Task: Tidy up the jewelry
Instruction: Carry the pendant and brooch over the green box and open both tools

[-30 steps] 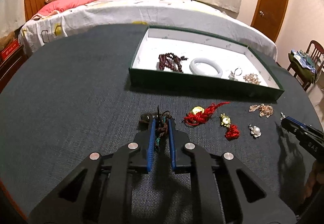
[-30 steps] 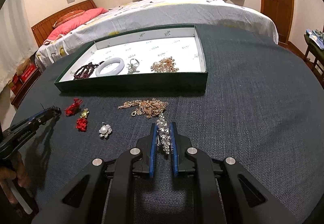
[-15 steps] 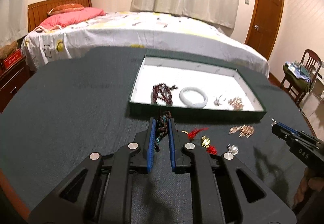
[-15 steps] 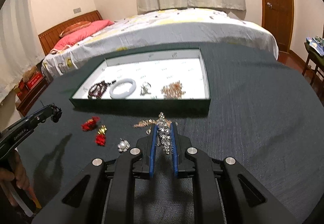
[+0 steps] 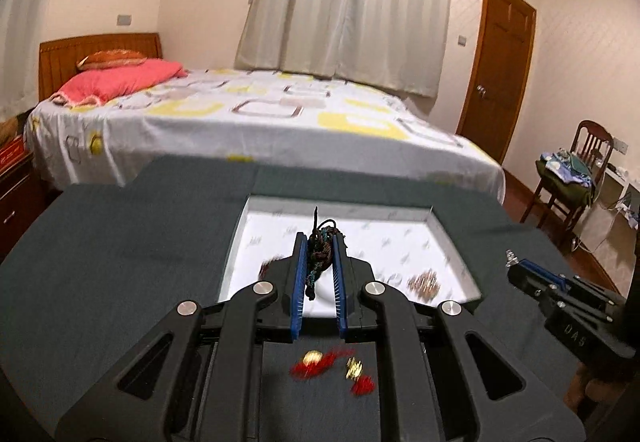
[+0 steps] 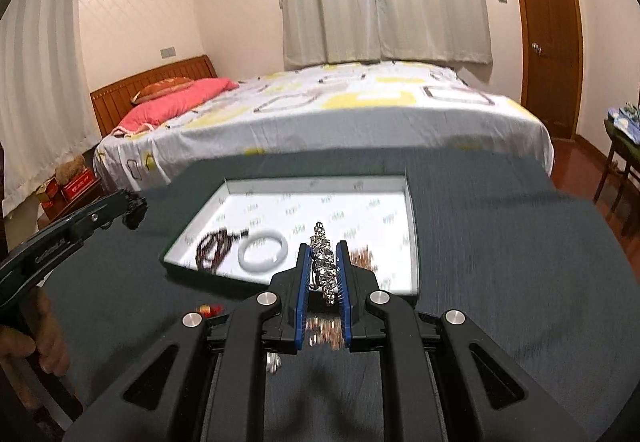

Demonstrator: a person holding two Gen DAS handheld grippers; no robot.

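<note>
Jewelry is clamped in both tools: a dark braided cord piece point(image 5: 319, 254) is gripped by the left tool point(image 5: 319, 274) at centre frame, a rhinestone bracelet point(image 6: 325, 262) by the right tool point(image 6: 324, 274). Behind each, mid-frame on the table point(image 6: 520, 262), the white-lined tray point(image 6: 412, 226) is seen holding dark beads point(image 6: 214, 248), a white bangle point(image 6: 263, 251) and a blurred gold cluster point(image 5: 424, 282).
</note>
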